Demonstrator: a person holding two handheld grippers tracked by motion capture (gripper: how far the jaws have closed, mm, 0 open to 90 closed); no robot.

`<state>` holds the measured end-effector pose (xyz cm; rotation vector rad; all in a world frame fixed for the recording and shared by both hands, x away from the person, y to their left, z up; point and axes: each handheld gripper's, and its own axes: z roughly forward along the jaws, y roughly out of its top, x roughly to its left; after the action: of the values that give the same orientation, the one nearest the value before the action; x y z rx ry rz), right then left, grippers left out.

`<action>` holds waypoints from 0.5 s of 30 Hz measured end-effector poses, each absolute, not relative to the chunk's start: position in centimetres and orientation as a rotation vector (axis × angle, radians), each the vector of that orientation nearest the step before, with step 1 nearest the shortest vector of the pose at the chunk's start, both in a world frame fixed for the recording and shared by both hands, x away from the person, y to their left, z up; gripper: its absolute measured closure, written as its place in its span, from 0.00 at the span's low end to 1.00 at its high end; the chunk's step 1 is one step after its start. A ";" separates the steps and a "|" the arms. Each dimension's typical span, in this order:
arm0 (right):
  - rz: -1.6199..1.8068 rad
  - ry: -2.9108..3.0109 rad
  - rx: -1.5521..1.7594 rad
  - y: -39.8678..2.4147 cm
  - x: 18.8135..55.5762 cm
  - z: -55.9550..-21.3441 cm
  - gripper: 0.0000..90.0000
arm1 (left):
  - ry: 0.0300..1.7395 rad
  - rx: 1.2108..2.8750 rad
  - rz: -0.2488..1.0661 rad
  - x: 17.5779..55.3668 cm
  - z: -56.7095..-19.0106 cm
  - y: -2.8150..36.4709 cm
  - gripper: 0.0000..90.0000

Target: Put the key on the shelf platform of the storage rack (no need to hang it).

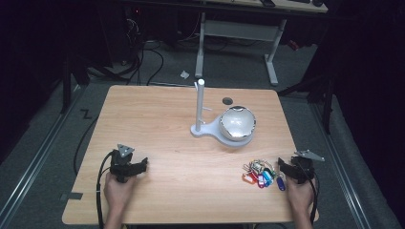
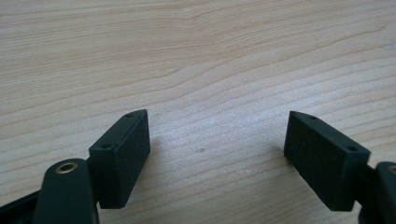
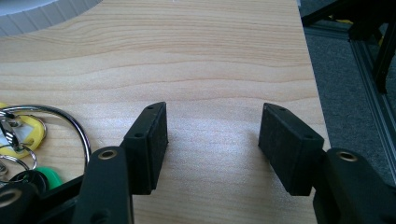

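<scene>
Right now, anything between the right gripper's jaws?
No. In the right gripper view the right gripper stands open over bare table; the keys lie beside it.

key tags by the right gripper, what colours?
Red, blue, pink, orange key tags; yellow and green too. High view shows them best.

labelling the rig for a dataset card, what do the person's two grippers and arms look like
Both the left gripper and right gripper are black, each topped by a grey three-cornered plate with a black cable trailing back. Flat rectangular jaw pads carry small screw holes. Forearms are bare, no sleeves.
</scene>
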<state>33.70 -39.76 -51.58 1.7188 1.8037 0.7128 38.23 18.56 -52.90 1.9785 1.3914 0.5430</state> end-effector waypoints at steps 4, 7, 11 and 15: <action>0.712 1.803 1.719 -39.8 33.7 -51.6 0.47 | 1.392 1.978 0.543 38.2 -52.9 18.6 0.25; 0.712 1.803 1.719 -39.8 33.7 -51.6 0.47 | 1.391 1.979 0.543 38.2 -52.9 18.6 0.26; 0.712 1.803 1.718 -39.8 33.7 -51.6 0.47 | 1.390 1.981 0.542 38.2 -52.9 18.6 0.25; 0.708 1.799 1.716 -39.7 33.6 -51.6 0.48 | 1.390 1.980 0.542 38.2 -52.9 18.6 0.25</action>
<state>33.64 -39.70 -51.58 1.7158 1.7992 0.7076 38.24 18.58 -52.89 1.9802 1.3904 0.5415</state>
